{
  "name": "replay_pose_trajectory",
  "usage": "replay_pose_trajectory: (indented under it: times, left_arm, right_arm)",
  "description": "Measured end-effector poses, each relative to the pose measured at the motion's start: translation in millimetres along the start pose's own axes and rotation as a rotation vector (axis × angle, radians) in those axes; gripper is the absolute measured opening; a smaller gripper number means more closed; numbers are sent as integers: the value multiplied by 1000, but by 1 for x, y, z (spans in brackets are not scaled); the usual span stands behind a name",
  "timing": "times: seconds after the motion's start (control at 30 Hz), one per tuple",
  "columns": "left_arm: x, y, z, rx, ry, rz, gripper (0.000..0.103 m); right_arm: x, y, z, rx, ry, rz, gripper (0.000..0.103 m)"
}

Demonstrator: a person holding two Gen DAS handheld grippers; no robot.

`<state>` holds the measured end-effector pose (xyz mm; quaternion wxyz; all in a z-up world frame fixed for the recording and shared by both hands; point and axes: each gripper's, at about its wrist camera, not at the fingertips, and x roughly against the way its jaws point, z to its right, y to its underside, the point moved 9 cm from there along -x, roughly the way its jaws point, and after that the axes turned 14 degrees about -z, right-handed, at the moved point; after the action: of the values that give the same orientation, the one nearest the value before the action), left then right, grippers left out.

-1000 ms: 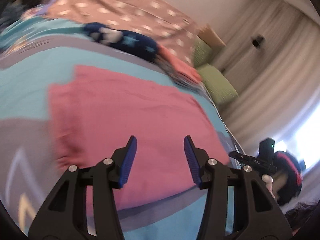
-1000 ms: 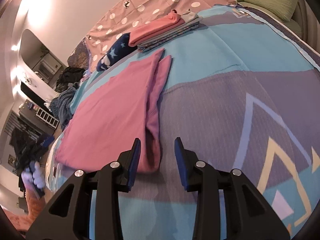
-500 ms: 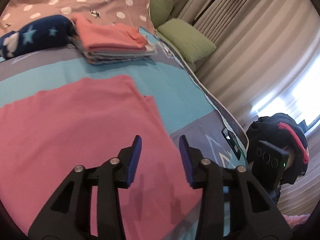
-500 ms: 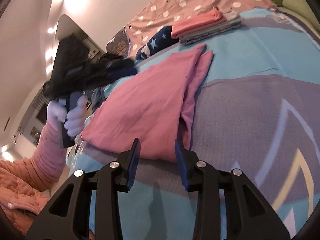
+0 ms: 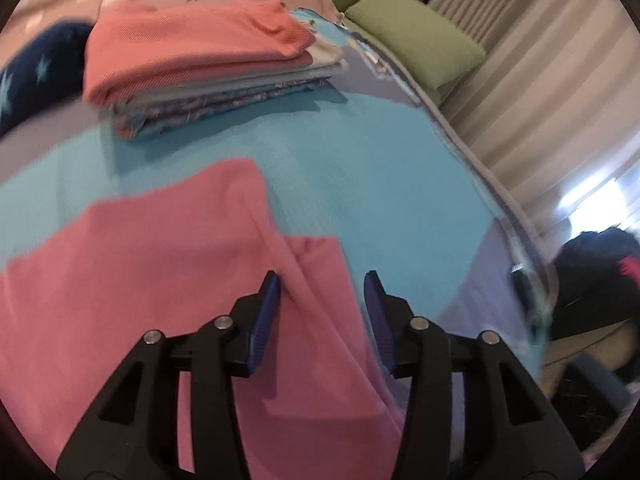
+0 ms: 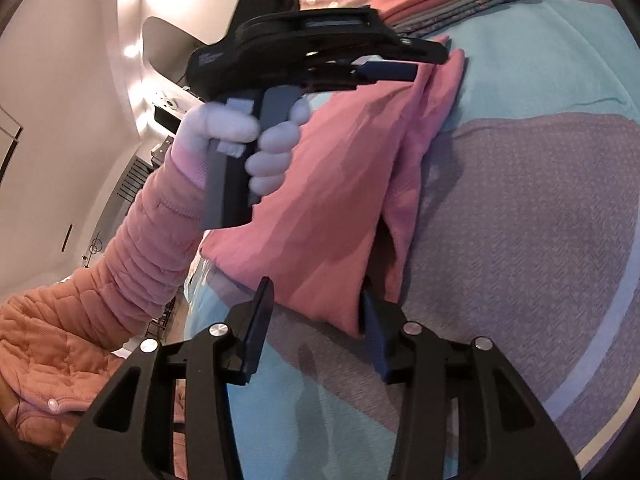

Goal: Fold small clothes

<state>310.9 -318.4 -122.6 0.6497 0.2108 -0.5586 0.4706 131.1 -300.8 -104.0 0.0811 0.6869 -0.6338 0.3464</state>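
A pink garment lies flat on the bed, partly folded, with a narrow flap along its right side. My left gripper is open, its jaws straddling that flap near the far corner, just above the cloth. In the right wrist view the garment stretches away from me. My right gripper is open at the garment's near corner, the cloth edge between its jaws. The left gripper, held by a white-gloved hand, hovers at the far end.
A stack of folded clothes topped by a coral piece sits further back on the blue and grey bedspread. A navy star-print item lies left of it. Green pillows and curtains are at the right.
My left gripper has swept across the garment to its far right corner. My right gripper has closed in on the near corner, and the left hand has come into its view.
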Motion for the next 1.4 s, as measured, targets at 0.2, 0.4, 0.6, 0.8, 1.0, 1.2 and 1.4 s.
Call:
replay_pose_trajectory:
  times: [0.2, 0.4, 0.6, 0.8, 1.0, 1.2, 1.4]
  left_arm:
    - [-10, -17, -9, -2, -60, 21, 14]
    - [4, -11, 4, -18, -33, 0, 53]
    - [-26, -4, 26, -138, -250, -94, 56]
    - [-19, -17, 7, -38, -265, -78, 9]
    - [-26, -24, 7, 20, -137, -74, 4]
    - [-31, -26, 6, 21, -118, -33, 4]
    - [-7, -27, 10, 13, -38, 65, 18]
  right_arm:
    - [-2, 0, -1, -1, -5, 3, 38]
    - [-5, 4, 1, 10, 2, 15, 37]
    - [-8, 7, 1, 15, 19, 17, 36]
    - [-7, 6, -7, 53, 18, -1, 12]
    - [-22, 29, -3, 253, 71, -185, 13]
    - [-20, 26, 0, 214, 16, -177, 12]
    - [-9, 20, 0, 150, 17, -133, 12]
